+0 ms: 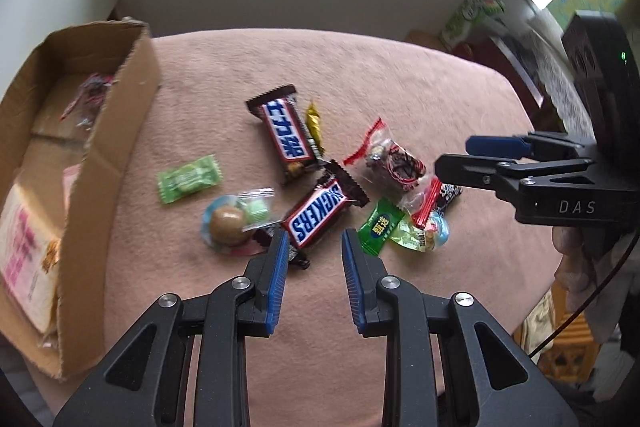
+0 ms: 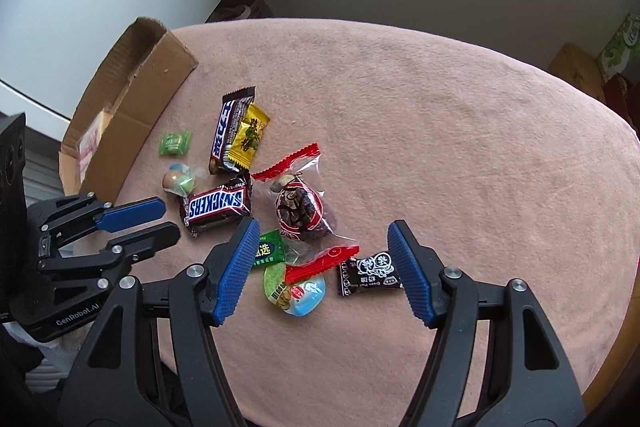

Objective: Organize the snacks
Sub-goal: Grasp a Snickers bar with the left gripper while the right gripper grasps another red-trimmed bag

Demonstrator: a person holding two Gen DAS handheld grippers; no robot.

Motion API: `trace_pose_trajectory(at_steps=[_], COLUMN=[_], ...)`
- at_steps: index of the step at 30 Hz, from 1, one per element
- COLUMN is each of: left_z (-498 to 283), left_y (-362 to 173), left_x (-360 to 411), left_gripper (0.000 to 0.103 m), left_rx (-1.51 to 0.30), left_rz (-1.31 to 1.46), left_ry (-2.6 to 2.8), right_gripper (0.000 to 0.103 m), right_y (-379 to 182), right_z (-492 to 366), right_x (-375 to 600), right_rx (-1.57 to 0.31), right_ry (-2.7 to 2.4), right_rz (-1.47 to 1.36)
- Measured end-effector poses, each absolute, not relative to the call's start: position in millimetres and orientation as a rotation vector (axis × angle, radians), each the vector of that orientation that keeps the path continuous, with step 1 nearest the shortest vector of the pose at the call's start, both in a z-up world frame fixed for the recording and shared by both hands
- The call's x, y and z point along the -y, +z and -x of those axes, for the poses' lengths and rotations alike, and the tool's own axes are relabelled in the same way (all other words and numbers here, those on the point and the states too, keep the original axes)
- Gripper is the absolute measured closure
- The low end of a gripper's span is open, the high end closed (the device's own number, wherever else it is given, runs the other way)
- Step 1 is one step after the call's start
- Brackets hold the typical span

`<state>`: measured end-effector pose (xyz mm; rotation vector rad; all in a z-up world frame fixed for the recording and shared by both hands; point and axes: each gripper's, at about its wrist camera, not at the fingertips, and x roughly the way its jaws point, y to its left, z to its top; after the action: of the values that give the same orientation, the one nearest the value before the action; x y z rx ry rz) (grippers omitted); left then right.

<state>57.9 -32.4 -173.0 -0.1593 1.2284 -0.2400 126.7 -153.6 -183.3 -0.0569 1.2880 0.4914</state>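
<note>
We see the snacks scattered flat around the Snickers bar (image 2: 218,206), which lies label up on the pink cloth. Beyond it rests a second Snickers bar (image 2: 229,137) with a yellow candy (image 2: 250,139) against its right side, and to its left sit a small green candy (image 2: 175,143) and a round clear-wrapped sweet (image 2: 179,180). To its right lies a red-edged clear packet (image 2: 301,205), with a green sachet (image 2: 269,251), a round jelly cup (image 2: 296,291) and a black packet (image 2: 370,273) nearer to us, while the open cardboard box (image 2: 132,115) stands far left holding packets.

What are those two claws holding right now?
Nothing. The left gripper and right gripper both hang open and empty above the loose snacks, such as the Snickers bar.
</note>
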Motion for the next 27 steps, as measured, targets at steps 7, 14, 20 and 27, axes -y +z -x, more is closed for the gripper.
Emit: trace_pose_trajectory(at_steps=[7,14,20,27], left_z=[-73.1,-79.3,-85.8,-82.9], left_y=[-187.6,-191.3,-194.4,-203.3], left_x=[48.1,48.6,49.1,64.7], left_gripper=[0.078,0.077,0.077,0.07], left_rx=[-1.262,-1.259,-1.27,-1.29], left_rz=[0.084,0.062,0.019,-0.096], left_ry=[-0.279,-0.296,-0.308,-0.349], right_gripper=[0.034,0.034,0.039,0.044], right_y=[-196.6,-212.8,-222.3,-228.6], right_z=[-133.8,-140.2,-140.5,-145.2], right_x=[139.2,130.1,124.6,123.6], right_rx=[-1.312,-1.351,-1.366,-1.372], right_ry=[0.521,0.541,0.548,0.545], right_rz=[0.113,0.145,0.174,0.167])
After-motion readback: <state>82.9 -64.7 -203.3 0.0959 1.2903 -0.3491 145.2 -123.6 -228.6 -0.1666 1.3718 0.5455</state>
